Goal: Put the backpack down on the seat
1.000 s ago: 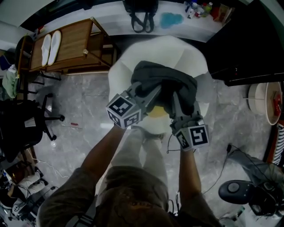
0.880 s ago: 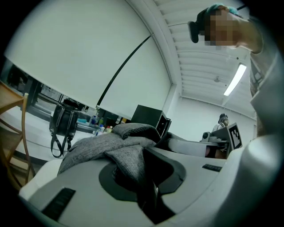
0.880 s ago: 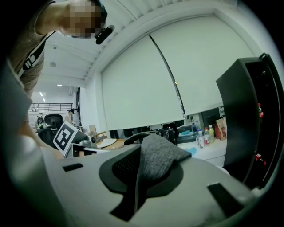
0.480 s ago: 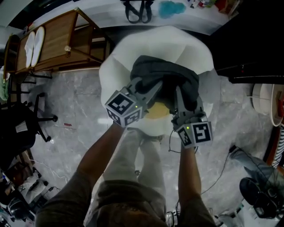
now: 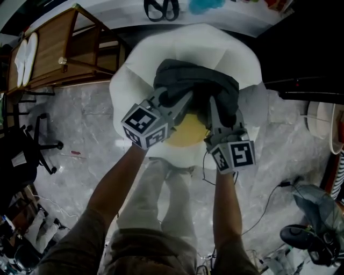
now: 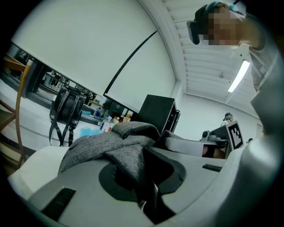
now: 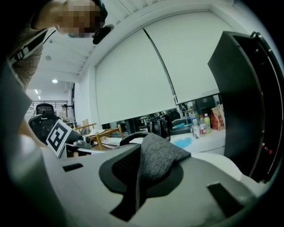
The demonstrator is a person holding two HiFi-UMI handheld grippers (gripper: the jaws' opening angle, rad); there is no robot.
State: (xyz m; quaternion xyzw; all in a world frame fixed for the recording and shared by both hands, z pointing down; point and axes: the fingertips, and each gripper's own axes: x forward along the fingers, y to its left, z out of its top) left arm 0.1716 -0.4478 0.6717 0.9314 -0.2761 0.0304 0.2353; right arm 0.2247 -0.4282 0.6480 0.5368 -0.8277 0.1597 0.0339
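Note:
A grey fabric backpack [image 5: 199, 86] hangs over a round white seat [image 5: 134, 64] with a yellow cushion [image 5: 185, 134] in its middle. My left gripper [image 5: 174, 101] is shut on a fold of the backpack's left side. My right gripper [image 5: 214, 106] is shut on its right side. In the left gripper view the grey cloth [image 6: 106, 142] is bunched and pinched in the left gripper [image 6: 142, 184]. In the right gripper view a flap of the backpack [image 7: 159, 155] sits clamped in the right gripper [image 7: 136, 186]. Whether the backpack's underside touches the seat is hidden.
A wooden rack [image 5: 54, 48] stands at the upper left, next to the seat. A black bag [image 5: 161, 6] hangs from the counter beyond it. A black cabinet [image 5: 306, 48] is at the right, a black office chair [image 5: 21, 156] at the left. Cables lie on the marble floor [image 5: 269, 198].
Both grippers keep their hold on the backpack. The seat has grown in view and more of the yellow cushion shows under the backpack; the rack and counter have slid toward the frame's top.

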